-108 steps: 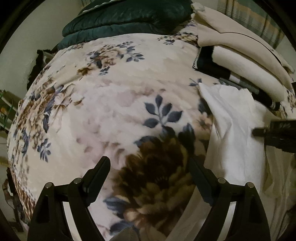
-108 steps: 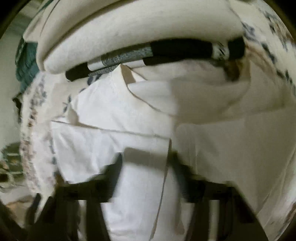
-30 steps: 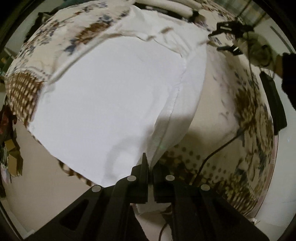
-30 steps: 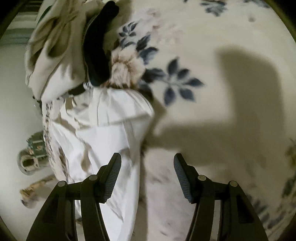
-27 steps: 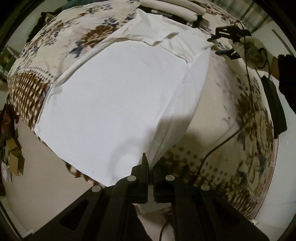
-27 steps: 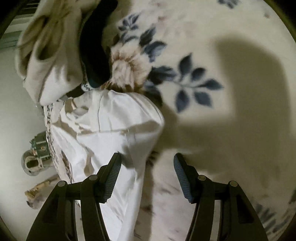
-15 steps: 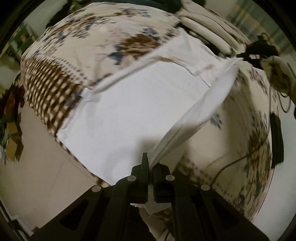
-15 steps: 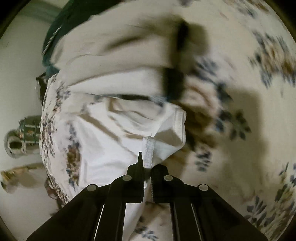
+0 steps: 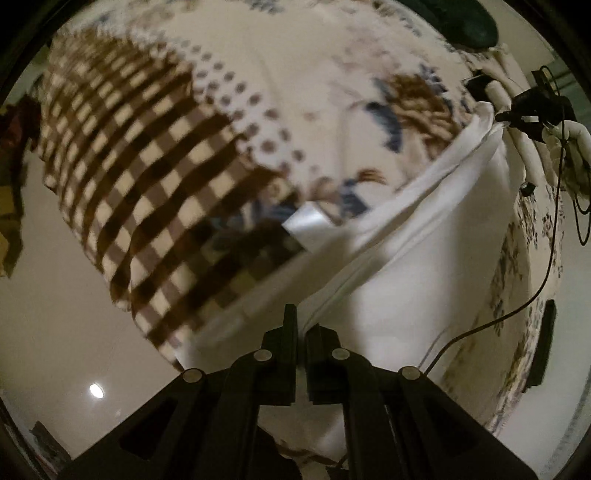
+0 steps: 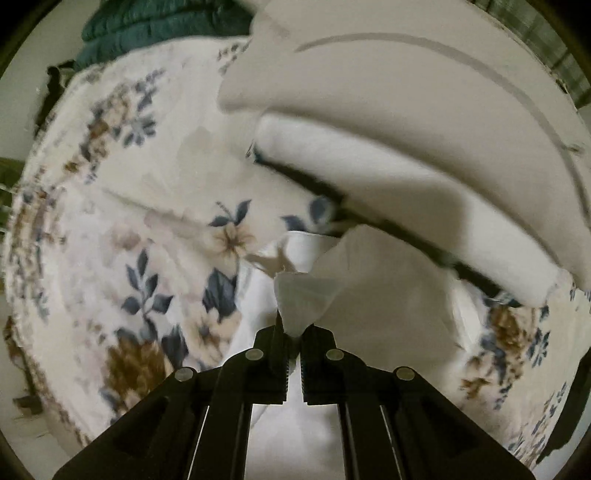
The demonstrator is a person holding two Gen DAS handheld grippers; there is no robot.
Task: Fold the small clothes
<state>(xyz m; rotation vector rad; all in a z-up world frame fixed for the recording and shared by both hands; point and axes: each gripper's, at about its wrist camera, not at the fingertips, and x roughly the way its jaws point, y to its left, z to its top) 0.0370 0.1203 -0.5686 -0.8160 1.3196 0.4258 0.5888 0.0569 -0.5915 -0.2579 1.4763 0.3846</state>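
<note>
A white garment (image 9: 417, 266) hangs stretched between my two grippers above a bed with a floral blanket (image 9: 303, 66). My left gripper (image 9: 301, 328) is shut on one hem corner of it. In the left wrist view the right gripper (image 9: 506, 118) shows at the upper right, holding the far end. In the right wrist view my right gripper (image 10: 293, 332) is shut on a bunched corner of the white garment (image 10: 373, 295), which drapes down over the blanket (image 10: 147, 206).
A stack of folded cream and dark clothes (image 10: 424, 147) lies on the bed just beyond the right gripper. A dark green quilt (image 10: 159, 26) is at the far edge. A black cable (image 9: 517, 310) trails over the bed's right side. Pale floor (image 9: 55, 295) is left of the bed.
The right gripper went from open beside the garment to shut on its corner. Both grippers have lifted the garment off the blanket, so it now hangs between them instead of lying flat.
</note>
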